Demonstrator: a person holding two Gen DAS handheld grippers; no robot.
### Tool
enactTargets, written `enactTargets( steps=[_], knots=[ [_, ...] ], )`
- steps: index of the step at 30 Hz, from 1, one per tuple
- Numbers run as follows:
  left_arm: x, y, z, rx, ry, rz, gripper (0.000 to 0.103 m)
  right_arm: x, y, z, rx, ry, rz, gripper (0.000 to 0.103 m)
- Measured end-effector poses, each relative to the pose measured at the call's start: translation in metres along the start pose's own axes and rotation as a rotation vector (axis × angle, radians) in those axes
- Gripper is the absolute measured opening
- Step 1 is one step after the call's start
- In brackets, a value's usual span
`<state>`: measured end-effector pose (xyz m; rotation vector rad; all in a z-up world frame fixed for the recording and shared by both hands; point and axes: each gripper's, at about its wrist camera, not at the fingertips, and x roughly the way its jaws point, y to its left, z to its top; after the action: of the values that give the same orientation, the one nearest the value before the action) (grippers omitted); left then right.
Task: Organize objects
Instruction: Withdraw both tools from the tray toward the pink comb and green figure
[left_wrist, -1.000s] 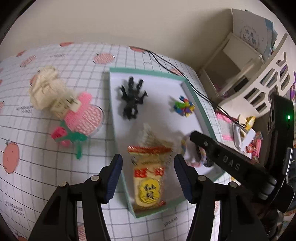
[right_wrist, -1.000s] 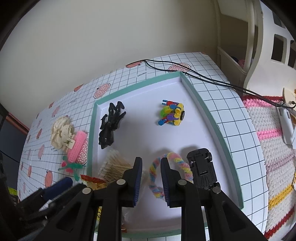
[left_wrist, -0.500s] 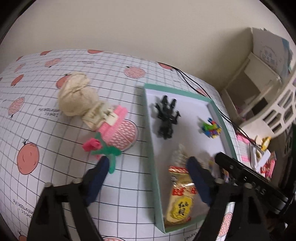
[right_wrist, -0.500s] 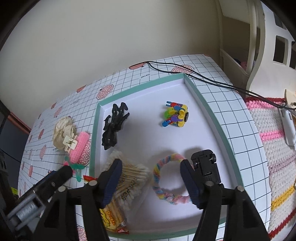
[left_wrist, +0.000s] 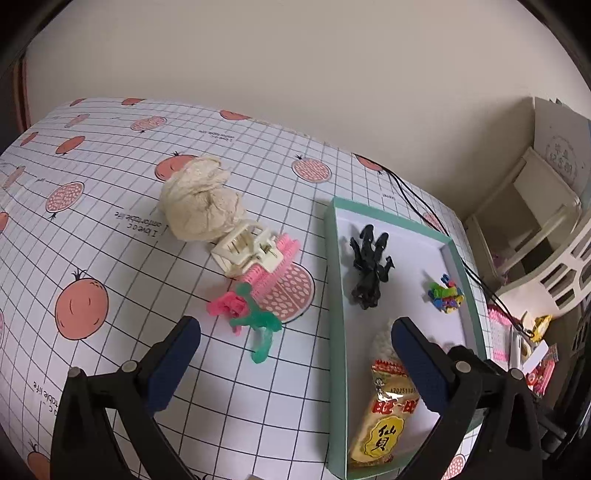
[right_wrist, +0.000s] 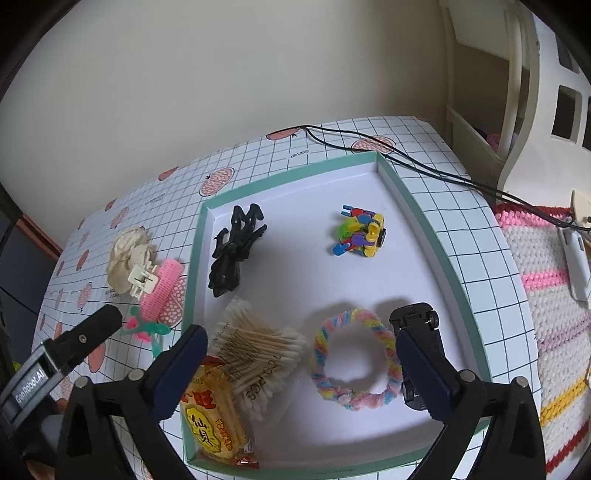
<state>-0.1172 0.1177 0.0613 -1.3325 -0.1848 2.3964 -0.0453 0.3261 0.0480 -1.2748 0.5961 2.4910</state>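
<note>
Covering table: grid cloth (left_wrist: 110, 229) w/ fruit print, cream wall (left_wrist: 295, 66) behind; both grippers' fingers spread, empty.

From the left wrist I lose the cotton swabs (left_wrist: 384, 341) almost wholly behind a blue pad, and the snack packet (left_wrist: 388, 413) is partly covered there too. On the right wrist view, the black toy car (right_wrist: 415, 325) sits half behind the right finger, its body mostly hidden. The small print on the tablecloth (left_wrist: 138, 223) is too distorted for me to read fully, and the clutter at the far right edge (left_wrist: 535, 347) is too small to name
</note>
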Motion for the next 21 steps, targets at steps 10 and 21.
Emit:
enactTargets(
  steps=[10, 21],
  knots=[
    [-0.001, 0.003, 0.003, -0.021, -0.004, 0.0, 0.103, -0.006, 0.007, 0.003, 0.005, -0.025, 0.002, 0.103],
    [-0.02, 0.023, 0.029, -0.139, 0.09, -0.131, 0.103, -0.029, 0.038, 0.03, 0.013, -0.076, -0.001, 0.103]
  ],
)
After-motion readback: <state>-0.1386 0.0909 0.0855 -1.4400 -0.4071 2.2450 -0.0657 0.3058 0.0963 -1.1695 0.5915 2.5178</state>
